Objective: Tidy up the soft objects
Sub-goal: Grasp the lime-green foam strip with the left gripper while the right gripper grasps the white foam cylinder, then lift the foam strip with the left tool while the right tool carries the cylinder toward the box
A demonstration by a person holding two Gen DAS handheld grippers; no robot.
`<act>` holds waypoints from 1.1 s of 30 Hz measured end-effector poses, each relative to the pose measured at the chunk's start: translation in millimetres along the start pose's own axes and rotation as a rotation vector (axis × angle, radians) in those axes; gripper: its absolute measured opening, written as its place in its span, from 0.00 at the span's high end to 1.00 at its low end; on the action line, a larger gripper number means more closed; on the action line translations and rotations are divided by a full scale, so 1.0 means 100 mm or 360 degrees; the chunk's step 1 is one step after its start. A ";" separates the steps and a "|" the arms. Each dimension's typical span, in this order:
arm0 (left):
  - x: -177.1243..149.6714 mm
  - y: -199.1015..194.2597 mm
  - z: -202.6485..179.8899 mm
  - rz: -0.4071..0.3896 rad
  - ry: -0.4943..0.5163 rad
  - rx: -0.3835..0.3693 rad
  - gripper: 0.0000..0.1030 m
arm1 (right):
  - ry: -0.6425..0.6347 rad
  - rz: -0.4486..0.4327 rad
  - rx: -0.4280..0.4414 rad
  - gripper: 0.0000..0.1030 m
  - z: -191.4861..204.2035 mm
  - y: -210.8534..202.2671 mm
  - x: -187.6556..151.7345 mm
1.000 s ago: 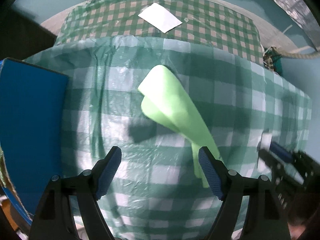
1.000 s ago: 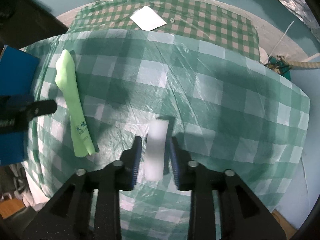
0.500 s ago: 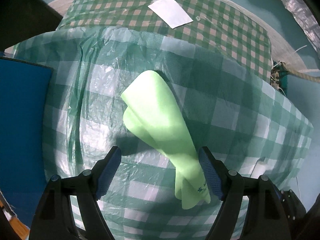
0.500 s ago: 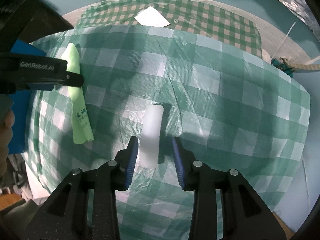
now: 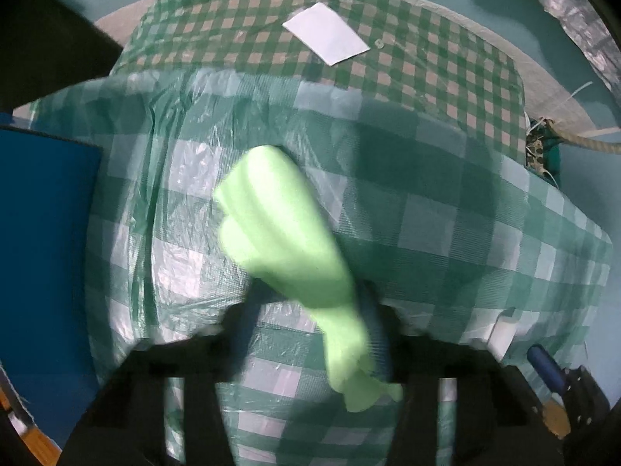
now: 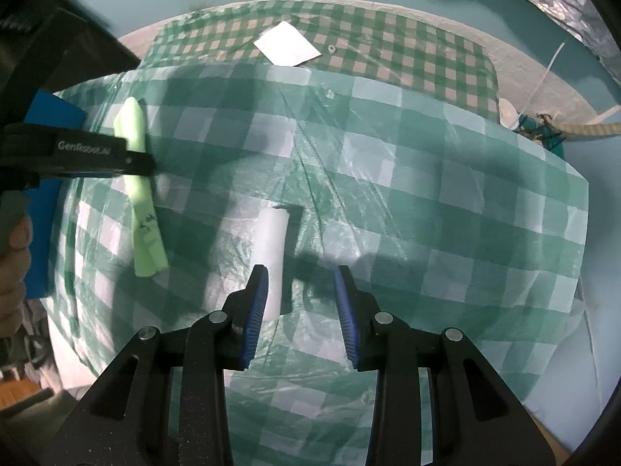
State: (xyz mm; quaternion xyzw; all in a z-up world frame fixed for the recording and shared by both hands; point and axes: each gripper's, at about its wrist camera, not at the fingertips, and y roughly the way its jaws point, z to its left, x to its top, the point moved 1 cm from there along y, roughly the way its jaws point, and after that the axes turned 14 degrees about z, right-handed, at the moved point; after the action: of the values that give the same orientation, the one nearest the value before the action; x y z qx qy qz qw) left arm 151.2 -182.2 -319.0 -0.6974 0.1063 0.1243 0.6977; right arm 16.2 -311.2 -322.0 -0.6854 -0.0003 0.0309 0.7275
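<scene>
A light green soft roll (image 5: 287, 248) lies on the green checked plastic sheet (image 5: 446, 233). Its thin end runs between the fingers of my left gripper (image 5: 310, 326), which points straight down. The jaws are closing in a blur; the right pad touches the roll and sheet still shows by the left pad. From the right wrist view, the left gripper (image 6: 136, 163) crosses the green roll (image 6: 145, 225). A white soft roll (image 6: 271, 248) lies on the sheet, its near end beside the left pad of my right gripper (image 6: 300, 303), which stands open.
A white card (image 6: 287, 44) lies on the small-checked cloth (image 6: 427, 66) at the back. A blue board (image 5: 46, 252) stands at the left edge. Rope and a teal object (image 5: 543, 147) sit at the right. A person's hand (image 6: 13, 256) shows at the left.
The left gripper came down over the green roll and its jaws have swung in around the thin end. The right jaws spread slightly and let go of the white roll.
</scene>
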 end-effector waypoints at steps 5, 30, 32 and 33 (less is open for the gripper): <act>-0.03 -0.03 -0.01 -0.0006 0.0068 0.0018 0.92 | -0.0018 0.0017 -0.0017 0.67 0.04 0.02 0.06; -0.65 -0.21 0.45 -0.0105 0.0231 0.0166 0.92 | -0.0029 0.0036 -0.0166 0.89 0.34 0.18 0.16; -0.70 -0.22 0.48 -0.0108 0.0243 0.0172 0.92 | -0.0013 0.0043 -0.0110 0.89 0.33 0.16 0.15; -0.73 -0.22 0.49 -0.0110 0.0252 0.0176 0.92 | -0.0009 0.0041 -0.0091 0.89 0.32 0.13 0.14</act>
State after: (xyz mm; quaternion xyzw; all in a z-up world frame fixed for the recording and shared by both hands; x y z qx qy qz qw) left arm 88.1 -134.6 -274.4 -0.6688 0.1438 0.0387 0.7284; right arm 28.3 -277.8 -333.8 -0.7057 0.0057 0.0421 0.7072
